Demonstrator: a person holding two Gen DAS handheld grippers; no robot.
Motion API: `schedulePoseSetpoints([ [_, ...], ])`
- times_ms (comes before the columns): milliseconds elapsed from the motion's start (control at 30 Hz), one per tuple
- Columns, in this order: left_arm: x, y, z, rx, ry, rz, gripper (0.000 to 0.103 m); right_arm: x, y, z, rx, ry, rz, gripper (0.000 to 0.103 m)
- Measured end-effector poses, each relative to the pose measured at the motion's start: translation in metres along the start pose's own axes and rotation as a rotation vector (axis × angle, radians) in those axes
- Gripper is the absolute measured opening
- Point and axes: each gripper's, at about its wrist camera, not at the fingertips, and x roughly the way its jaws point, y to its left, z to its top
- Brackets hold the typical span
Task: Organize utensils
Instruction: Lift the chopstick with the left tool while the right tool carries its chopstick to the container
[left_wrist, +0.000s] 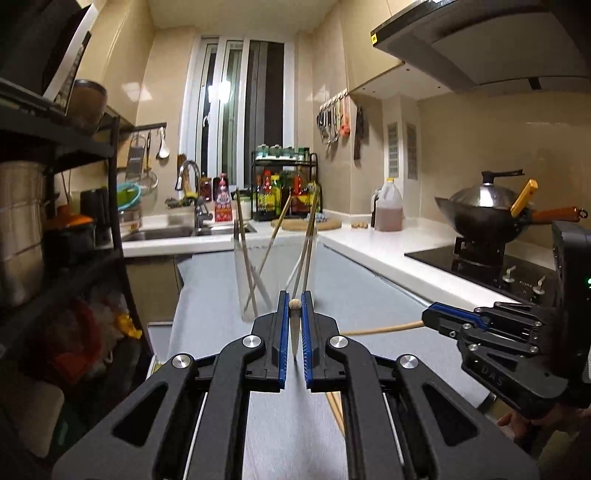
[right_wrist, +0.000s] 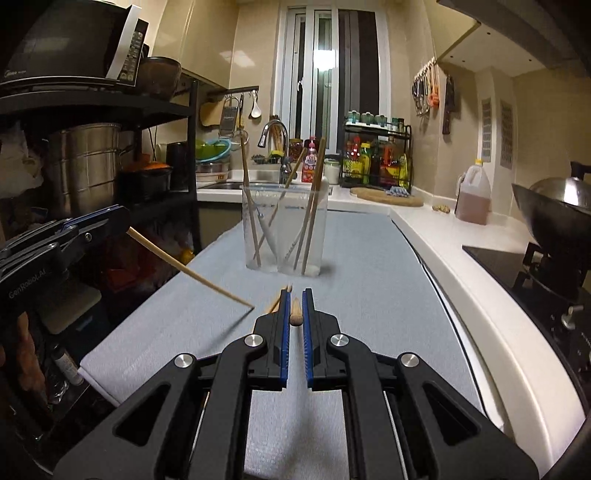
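**Over the grey mat, one chopstick in each gripper**

Above the grey mat (right_wrist: 369, 258) you have both tools loaded. Your left gripper (left_wrist: 294, 302) is clamped on a pale wooden chopstick (left_wrist: 295, 332) near its thick end, and in the right wrist view that stick (right_wrist: 192, 271) slants down from the left gripper (right_wrist: 110, 221) toward the mat, its thin tip hanging free. Your right gripper (right_wrist: 294, 302) is pinched on a second chopstick (right_wrist: 295, 317), also close to the butt; from the left wrist view its shaft (left_wrist: 384, 328) runs sideways out of the right gripper (left_wrist: 428, 317).

Ahead stand two clear cups (right_wrist: 284, 229) side by side on the mat, already holding several chopsticks that lean on the rims. At least one loose chopstick (right_wrist: 275, 302) lies on the mat just beside your right jaws.

Judging by the material, these sticks are light, stiff and smooth, so they are likely to pivot or slip between the ribbed blue pads. A hold near the butt lets the long tip swing; a hold nearer the middle would probably steady it. The cups look thin and light, and a bump from a tip could tip them
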Motion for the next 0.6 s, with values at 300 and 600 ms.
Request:
schedulePoseSetpoints([
  [300, 0.036, 0.019, 0.049, -0.014, 0.068, -0.011, 0.006, 0.027, -0.007, 0.065, -0.021, -0.025, 0.032, 0.007],
  [600, 0.069, 0.035, 0.084, -0.048, 0.143, -0.017, 0.006, 0.057, -0.017, 0.112, 0.016, 0.009, 0.037, 0.007],
])
